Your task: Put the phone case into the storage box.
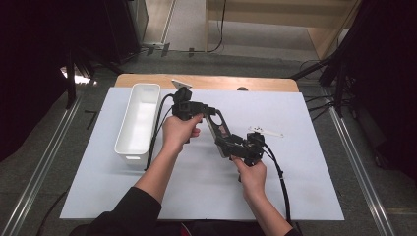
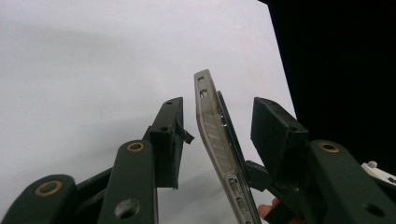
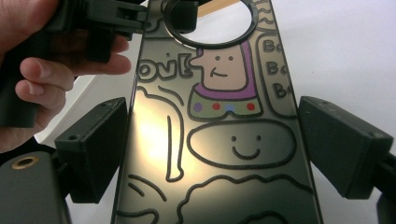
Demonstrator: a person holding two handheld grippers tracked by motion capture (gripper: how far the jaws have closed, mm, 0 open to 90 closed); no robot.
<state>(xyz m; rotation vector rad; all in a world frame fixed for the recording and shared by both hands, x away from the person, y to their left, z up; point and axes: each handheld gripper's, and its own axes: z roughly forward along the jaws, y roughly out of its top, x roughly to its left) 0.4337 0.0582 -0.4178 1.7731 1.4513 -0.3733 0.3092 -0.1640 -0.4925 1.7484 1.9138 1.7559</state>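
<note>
High view: both grippers meet mid-table over the white mat point(image 1: 206, 191). Left gripper point(image 1: 212, 112) and right gripper point(image 1: 227, 147) sit at opposite ends of a phone case point(image 1: 220, 129), held up off the mat between them. White bin point(image 1: 138, 122) stands to the left, near the left hand point(image 1: 179, 132); a small white part point(image 1: 265, 132) lies on the mat just past the right gripper. Right hand point(image 1: 252, 173) comes in below.

Left gripper view: case point(image 2: 219, 144) seen edge-on, standing between the jaws. Jaws wide apart, gaps on both sides, no pad touching it. The left gripper isn't holding anything.

Right gripper view: printed back of the case point(image 3: 215, 130) close up, cartoon doodles, round camera hole at the top. Jaws flank its two long edges; left pad looks up against the edge, right pad has a sliver of gap, so I can't tell if the grip is firm. The left hand point(image 3: 42, 70) and its gripper hover at the far end by the hole.

Step, as I judge it: handover or regrasp of the case. Next move calls for the left jaws to close squarely on the case's thin edges before the right lets go, probably bound for the bin.
</note>
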